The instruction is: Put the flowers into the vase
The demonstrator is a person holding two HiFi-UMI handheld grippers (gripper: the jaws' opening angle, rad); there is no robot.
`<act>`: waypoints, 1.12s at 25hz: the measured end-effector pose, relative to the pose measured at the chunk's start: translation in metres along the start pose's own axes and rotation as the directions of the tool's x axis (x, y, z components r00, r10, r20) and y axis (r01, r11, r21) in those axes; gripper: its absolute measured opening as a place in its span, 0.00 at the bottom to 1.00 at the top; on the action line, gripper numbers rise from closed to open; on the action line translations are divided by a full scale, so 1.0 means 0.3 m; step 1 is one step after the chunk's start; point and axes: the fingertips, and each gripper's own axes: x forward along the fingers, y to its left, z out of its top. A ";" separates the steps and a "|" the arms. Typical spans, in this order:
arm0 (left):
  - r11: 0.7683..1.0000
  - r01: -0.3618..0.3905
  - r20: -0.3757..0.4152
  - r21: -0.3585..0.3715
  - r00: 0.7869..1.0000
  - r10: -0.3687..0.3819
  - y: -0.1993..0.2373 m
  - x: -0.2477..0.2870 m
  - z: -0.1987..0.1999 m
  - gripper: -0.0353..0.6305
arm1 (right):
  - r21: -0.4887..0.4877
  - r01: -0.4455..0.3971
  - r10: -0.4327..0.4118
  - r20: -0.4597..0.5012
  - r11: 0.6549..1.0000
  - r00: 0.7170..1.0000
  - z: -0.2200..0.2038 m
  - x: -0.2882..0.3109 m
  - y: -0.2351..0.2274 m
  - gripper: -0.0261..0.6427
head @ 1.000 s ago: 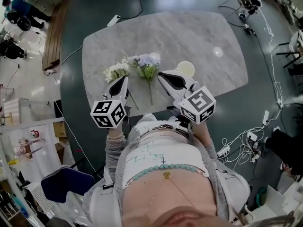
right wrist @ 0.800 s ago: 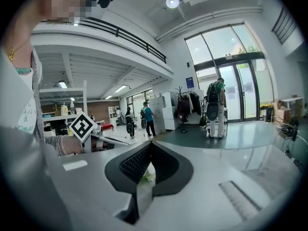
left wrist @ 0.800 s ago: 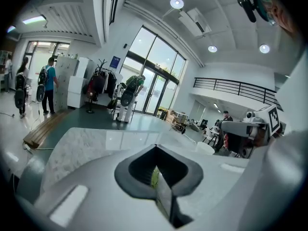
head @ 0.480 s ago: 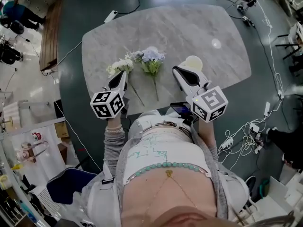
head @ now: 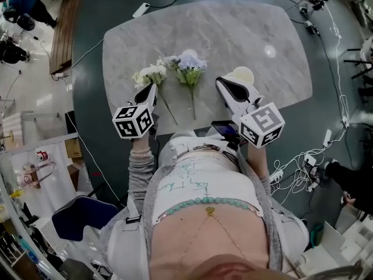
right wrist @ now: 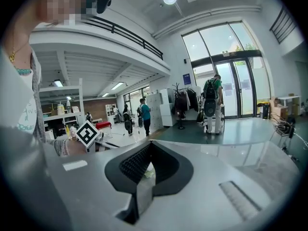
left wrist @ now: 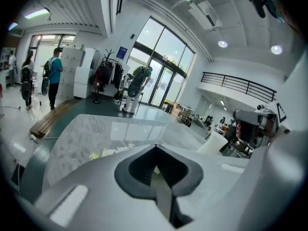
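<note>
On the table [head: 233,34] the vase [head: 243,74] stands by the right gripper [head: 221,82], and the flowers [head: 189,67] lie between it and the left gripper [head: 152,87]; they look light and crushable, so pinch the thin stems [head: 192,101]. Both grippers are closed on nothing, and the left has sunk toward the flowers since a second ago.

The far half of the table [head: 233,34] is bare — open room right across it. Near the front edge lie white flowers [head: 150,74] and blue flowers [head: 187,69], close side by side, and the vase [head: 245,73] stands at the right — a bare strip runs between it and the blue flowers.
</note>
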 end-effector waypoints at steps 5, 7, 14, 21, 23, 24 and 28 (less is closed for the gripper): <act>0.999 -0.044 -0.029 -0.033 0.999 0.043 0.038 0.014 -0.042 0.06 | -0.017 -0.037 0.037 -0.016 0.999 0.999 0.020 0.031 -0.022 0.08; 0.997 -0.060 -0.037 -0.044 0.998 0.058 0.051 0.020 -0.059 0.06 | -0.016 -0.044 0.043 -0.017 0.999 0.999 0.020 0.035 -0.029 0.08; 0.994 -0.091 -0.080 -0.055 0.993 0.086 0.082 0.058 -0.112 0.06 | 0.005 -0.036 0.036 -0.018 0.999 0.999 0.000 0.019 -0.048 0.08; 0.993 -0.110 -0.136 -0.043 0.985 0.103 0.124 0.103 -0.173 0.06 | 0.029 -0.001 0.002 -0.018 1.000 1.000 -0.021 0.003 -0.072 0.08; 0.992 -0.114 -0.147 -0.052 0.984 0.105 0.134 0.114 -0.191 0.06 | 0.032 0.009 -0.009 -0.019 0.999 1.000 -0.026 -0.002 -0.080 0.08; 0.991 -0.117 -0.152 -0.058 0.983 0.107 0.140 0.119 -0.200 0.06 | 0.033 0.014 -0.013 -0.020 0.999 1.000 -0.028 -0.005 -0.084 0.08; 0.988 -0.137 -0.170 -0.070 0.978 0.124 0.162 0.132 -0.224 0.06 | 0.034 0.026 -0.025 -0.028 0.999 0.999 -0.030 -0.016 -0.098 0.08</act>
